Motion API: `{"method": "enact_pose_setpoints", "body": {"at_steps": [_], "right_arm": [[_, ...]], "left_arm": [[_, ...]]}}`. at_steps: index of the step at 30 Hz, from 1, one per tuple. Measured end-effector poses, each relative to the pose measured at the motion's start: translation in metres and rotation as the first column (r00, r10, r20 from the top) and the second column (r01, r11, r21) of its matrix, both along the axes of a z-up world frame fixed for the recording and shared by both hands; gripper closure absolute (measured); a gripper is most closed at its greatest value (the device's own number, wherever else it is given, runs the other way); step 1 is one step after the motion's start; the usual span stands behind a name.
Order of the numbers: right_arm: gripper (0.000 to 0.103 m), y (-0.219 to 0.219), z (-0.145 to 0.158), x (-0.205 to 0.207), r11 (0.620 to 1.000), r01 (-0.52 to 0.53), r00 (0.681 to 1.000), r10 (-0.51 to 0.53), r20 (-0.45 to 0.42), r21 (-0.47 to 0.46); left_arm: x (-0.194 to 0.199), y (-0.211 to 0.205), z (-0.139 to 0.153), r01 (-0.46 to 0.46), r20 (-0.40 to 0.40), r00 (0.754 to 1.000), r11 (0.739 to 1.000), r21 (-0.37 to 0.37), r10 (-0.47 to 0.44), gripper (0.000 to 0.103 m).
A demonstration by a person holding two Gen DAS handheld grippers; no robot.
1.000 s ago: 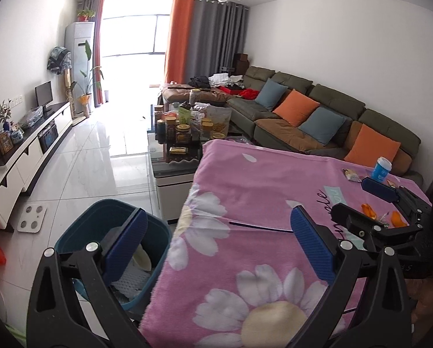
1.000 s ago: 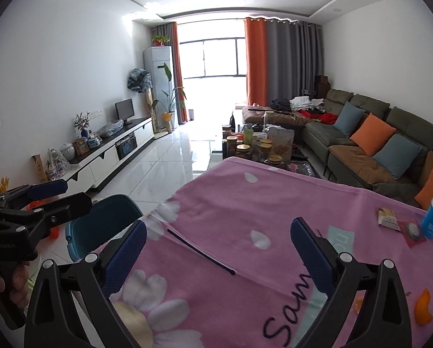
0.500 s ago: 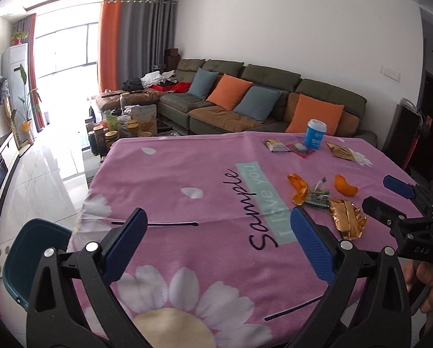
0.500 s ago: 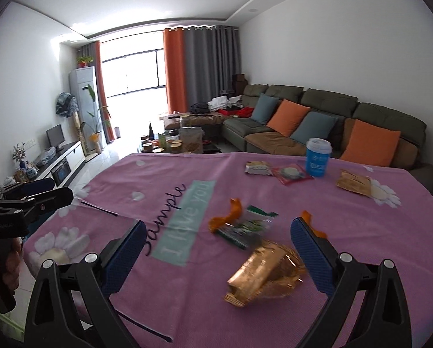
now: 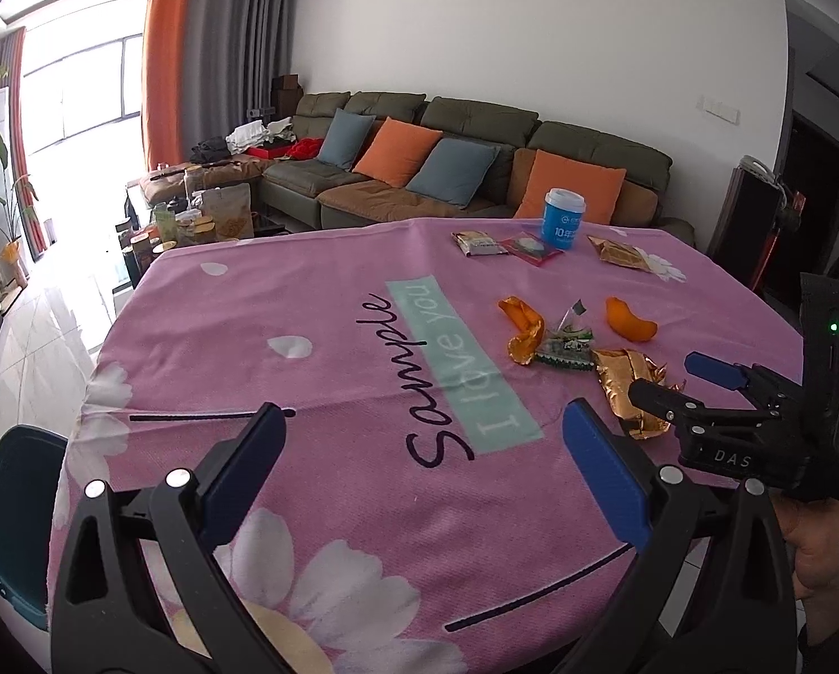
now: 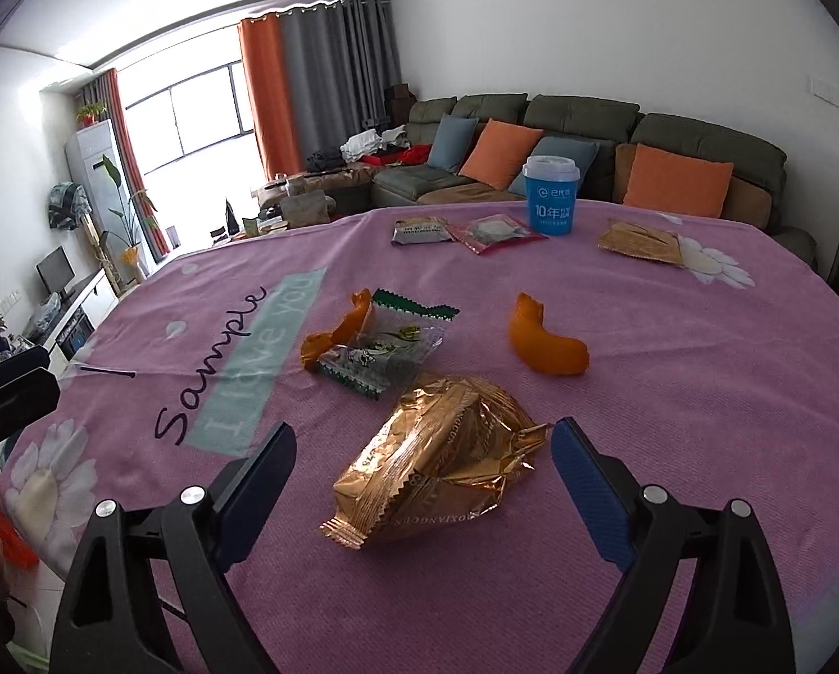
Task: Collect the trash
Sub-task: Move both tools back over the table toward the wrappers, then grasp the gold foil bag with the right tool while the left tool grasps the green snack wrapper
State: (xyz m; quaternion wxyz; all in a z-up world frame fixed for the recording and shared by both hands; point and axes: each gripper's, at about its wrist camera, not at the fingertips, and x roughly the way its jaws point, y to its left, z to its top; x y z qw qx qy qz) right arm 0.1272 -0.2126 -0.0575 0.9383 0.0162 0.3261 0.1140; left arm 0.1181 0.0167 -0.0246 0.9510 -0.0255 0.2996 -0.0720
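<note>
Nothing picked yet: gold wrapper (image 6: 439, 458), green wrapper (image 6: 382, 345), peels on bench (image 6: 700, 449); right gripper (image 6: 422, 483) jaws apart around gold wrapper, left gripper (image 5: 422, 472) jaws apart, empty.

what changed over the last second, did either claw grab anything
Both claws swung from the bin side of the table toward the trash. The right claw has closed in on the gold wrapper, which now lies between its open fingers, not gripped. The left claw hangs open over the bare cloth. Nothing was grabbed; the trash and the cup lie unmoved.
</note>
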Motion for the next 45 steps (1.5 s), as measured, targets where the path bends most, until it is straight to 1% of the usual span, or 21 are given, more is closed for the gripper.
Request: {"method": "enact_pose_setpoints", "body": {"at_steps": [4, 6, 8, 10, 12, 14, 16, 18, 21, 22, 26, 29, 32, 35, 36, 38, 40, 42, 43, 44, 45], "right_arm": [[0.029, -0.002, -0.008, 0.005, 1.000, 0.008, 0.999, -0.009, -0.038, -0.016], [0.038, -0.004, -0.011, 0.007, 1.000, 0.009, 0.998, -0.009, -0.054, -0.013], [0.042, -0.004, -0.013, 0.008, 1.000, 0.012, 0.998, -0.014, -0.062, -0.021], [0.043, -0.005, -0.015, 0.007, 1.000, 0.011, 0.998, -0.012, -0.064, -0.024], [0.046, -0.005, -0.016, 0.005, 0.999, 0.010, 0.998, -0.011, -0.060, -0.031], [0.051, -0.008, -0.017, 0.004, 1.000, 0.009, 0.998, -0.010, -0.059, -0.027], [0.052, -0.011, -0.017, 0.003, 1.000, 0.007, 0.998, -0.008, -0.061, -0.010], [0.058, -0.015, -0.017, 0.002, 1.000, 0.008, 0.998, -0.008, -0.061, -0.001], [0.067, -0.023, -0.016, -0.001, 0.999, 0.006, 0.998, -0.004, -0.062, 0.041], [0.069, -0.026, -0.016, -0.003, 0.998, 0.007, 0.998, -0.004, -0.061, 0.058], [0.072, -0.044, -0.013, -0.011, 0.990, 0.029, 0.998, -0.022, -0.053, 0.135], [0.073, -0.058, -0.005, -0.019, 0.986, 0.064, 0.998, -0.060, -0.029, 0.153], [0.073, -0.071, 0.002, -0.024, 0.982, 0.093, 0.996, -0.091, -0.015, 0.165], [0.073, -0.079, 0.005, -0.026, 0.978, 0.107, 0.994, -0.107, -0.006, 0.179], [0.073, -0.080, 0.005, -0.027, 0.977, 0.108, 0.994, -0.109, -0.006, 0.181], [0.073, -0.081, 0.004, -0.028, 0.976, 0.110, 0.994, -0.111, -0.005, 0.188], [0.073, -0.083, 0.003, -0.028, 0.975, 0.110, 0.994, -0.110, -0.008, 0.192], [0.073, -0.085, 0.003, -0.028, 0.974, 0.112, 0.994, -0.113, -0.009, 0.197], [0.073, -0.085, 0.003, -0.029, 0.974, 0.114, 0.993, -0.115, -0.009, 0.198], [0.073, -0.086, 0.003, -0.029, 0.973, 0.116, 0.993, -0.116, -0.010, 0.200], [0.073, -0.088, 0.003, -0.029, 0.972, 0.118, 0.993, -0.118, -0.011, 0.203]], "left_arm": [[0.009, 0.005, -0.002, -0.002, -0.014, 1.000, 1.000, -0.005, 0.002, 0.006], [0.014, 0.003, -0.002, 0.006, -0.018, 1.000, 1.000, -0.010, -0.006, 0.006], [0.019, 0.000, -0.002, 0.017, -0.016, 1.000, 1.000, -0.006, -0.017, 0.006], [0.024, -0.007, -0.001, 0.036, -0.013, 0.999, 0.999, -0.004, -0.036, 0.006], [0.031, -0.014, 0.000, 0.058, -0.010, 0.998, 0.998, 0.000, -0.058, 0.006], [0.038, -0.023, 0.000, 0.084, -0.004, 0.996, 0.996, 0.001, -0.084, 0.006], [0.046, -0.033, 0.000, 0.113, -0.002, 0.994, 0.994, 0.007, -0.113, 0.006], [0.055, -0.042, -0.001, 0.136, -0.004, 0.991, 0.991, 0.007, -0.136, 0.006], [0.068, -0.060, -0.002, 0.188, -0.010, 0.982, 0.982, -0.003, -0.188, 0.006], [0.072, -0.066, -0.004, 0.199, -0.014, 0.980, 0.980, 0.006, -0.199, 0.006], [0.088, -0.091, -0.008, 0.271, -0.022, 0.962, 0.962, 0.021, -0.271, 0.006], [0.100, -0.108, -0.011, 0.319, -0.018, 0.948, 0.948, 0.014, -0.318, 0.006], [0.116, -0.124, -0.017, 0.349, -0.042, 0.937, 0.937, 0.010, -0.348, 0.006], [0.129, -0.135, -0.024, 0.383, -0.077, 0.920, 0.924, -0.019, -0.383, 0.007], [0.134, -0.138, -0.025, 0.389, -0.086, 0.917, 0.921, -0.027, -0.390, 0.009], [0.144, -0.142, -0.029, 0.408, -0.114, 0.904, 0.911, -0.058, -0.412, 0.020], [0.151, -0.142, -0.033, 0.411, -0.134, 0.899, 0.909, -0.071, -0.417, 0.024], [0.158, -0.144, -0.038, 0.408, -0.160, 0.896, 0.911, -0.068, -0.413, 0.026], [0.159, -0.145, -0.040, 0.414, -0.165, 0.892, 0.907, -0.074, -0.421, 0.027], [0.161, -0.148, -0.042, 0.417, -0.177, 0.889, 0.907, -0.064, -0.421, 0.027], [0.162, -0.149, -0.045, 0.407, -0.192, 0.893, 0.912, -0.042, -0.407, 0.027]]}}
